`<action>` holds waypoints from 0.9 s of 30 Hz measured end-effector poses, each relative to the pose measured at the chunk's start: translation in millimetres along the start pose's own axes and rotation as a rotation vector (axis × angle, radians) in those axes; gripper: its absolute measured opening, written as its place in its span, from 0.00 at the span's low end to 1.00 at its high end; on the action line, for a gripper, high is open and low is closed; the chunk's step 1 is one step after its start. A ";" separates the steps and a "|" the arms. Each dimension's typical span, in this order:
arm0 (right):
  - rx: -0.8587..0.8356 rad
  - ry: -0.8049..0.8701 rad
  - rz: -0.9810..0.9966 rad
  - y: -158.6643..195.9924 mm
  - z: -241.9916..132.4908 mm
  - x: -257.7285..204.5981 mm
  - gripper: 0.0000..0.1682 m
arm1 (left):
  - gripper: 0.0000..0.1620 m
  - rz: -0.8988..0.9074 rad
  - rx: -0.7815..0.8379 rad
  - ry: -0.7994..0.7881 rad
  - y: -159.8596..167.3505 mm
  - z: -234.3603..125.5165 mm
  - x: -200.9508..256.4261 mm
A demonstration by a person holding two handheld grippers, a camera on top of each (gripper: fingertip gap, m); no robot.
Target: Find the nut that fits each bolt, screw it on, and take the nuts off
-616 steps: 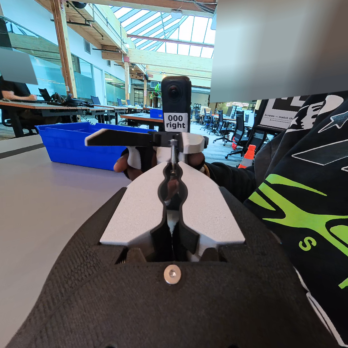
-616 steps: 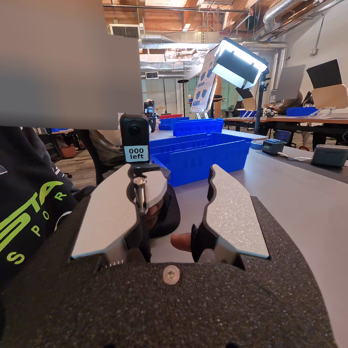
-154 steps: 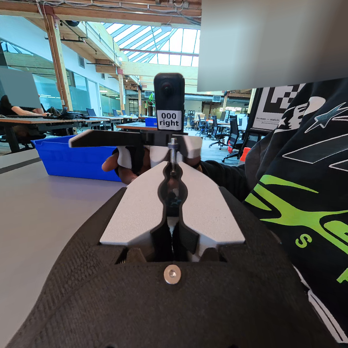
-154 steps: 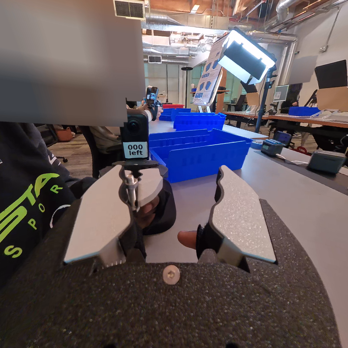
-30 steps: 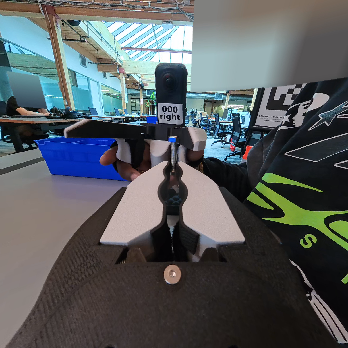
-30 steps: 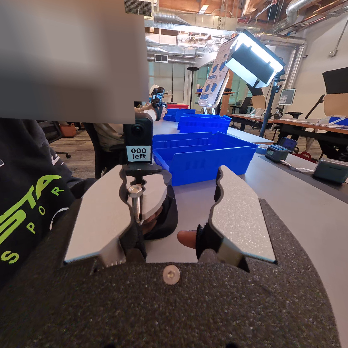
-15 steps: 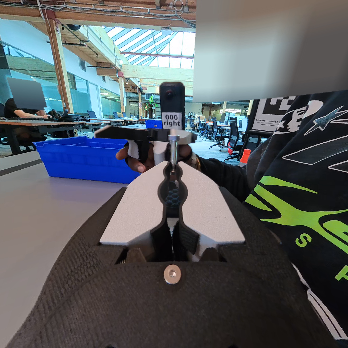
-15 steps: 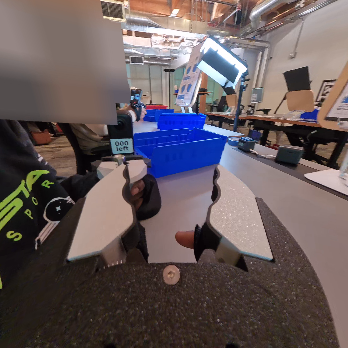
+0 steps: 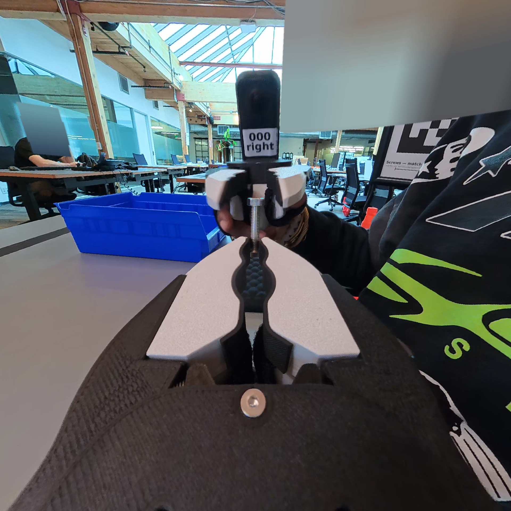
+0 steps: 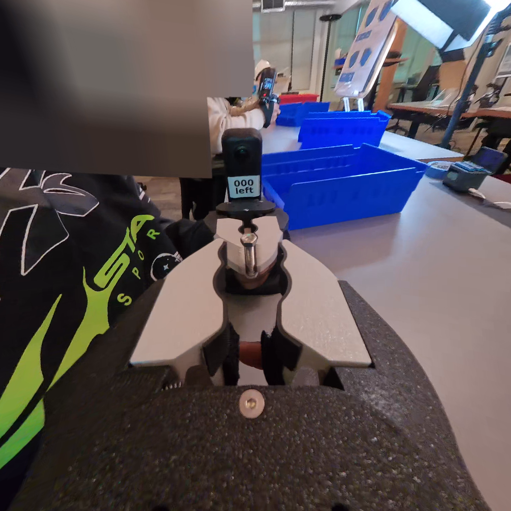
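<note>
My left gripper [image 9: 254, 240] is shut on the lower end of a silver hex-head bolt [image 9: 254, 221], which stands upright out of its fingertips. My right gripper [image 9: 258, 188] faces it from just behind the bolt head, slightly blurred. In the right wrist view my right gripper [image 10: 250, 246] has its jaws narrowed but still apart. The bolt [image 10: 249, 257] and the left gripper [image 10: 250, 272] show in the gap between and beyond its fingertips. I cannot tell whether the fingers touch the bolt. I see no nut on the bolt.
A blue divided bin [image 9: 138, 226] stands on the grey table [image 9: 69, 304], also in the right wrist view [image 10: 345, 193]. More blue bins [image 10: 343, 127], a small grey device [image 10: 464, 174] and a tape roll [image 10: 439, 167] lie farther back. The person's black and green sleeve [image 9: 414, 304] fills one side. The tips of both grippers are at nearly the same place.
My right gripper has swung from beside the bolt to face it head on, and its jaws have narrowed from wide open. My left gripper still holds the bolt upright.
</note>
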State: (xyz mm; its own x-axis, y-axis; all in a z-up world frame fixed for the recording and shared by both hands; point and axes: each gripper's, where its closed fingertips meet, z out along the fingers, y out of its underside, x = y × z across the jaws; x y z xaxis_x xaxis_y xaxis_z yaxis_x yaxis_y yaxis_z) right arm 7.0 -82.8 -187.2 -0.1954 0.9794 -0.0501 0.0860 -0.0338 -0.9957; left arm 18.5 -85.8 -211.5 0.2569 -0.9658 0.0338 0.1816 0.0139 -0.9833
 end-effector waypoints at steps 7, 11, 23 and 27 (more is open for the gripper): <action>-0.005 -0.018 -0.017 -2.1 2.9 -3.9 0.07 | 0.03 0.005 -0.007 0.002 1.1 0.1 0.7; -0.010 -0.010 -0.057 -2.2 2.2 -4.6 0.07 | 0.03 0.004 -0.011 0.007 1.7 0.2 1.4; -0.004 0.546 -0.145 -40.2 -101.9 75.7 0.07 | 0.03 -0.038 0.022 -0.003 -2.4 -2.7 -2.8; -0.126 0.919 -0.023 -25.8 -191.7 130.9 0.07 | 0.03 -0.039 0.036 -0.017 -4.5 -3.9 -4.9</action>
State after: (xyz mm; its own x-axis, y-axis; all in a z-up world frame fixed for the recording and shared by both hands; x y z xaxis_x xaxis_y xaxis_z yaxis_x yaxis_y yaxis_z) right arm 166.5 84.5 -153.2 0.6482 0.7543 0.1041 0.2077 -0.0437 -0.9772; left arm 12.7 -82.1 -207.9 0.2653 -0.9612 0.0750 0.2261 -0.0136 -0.9740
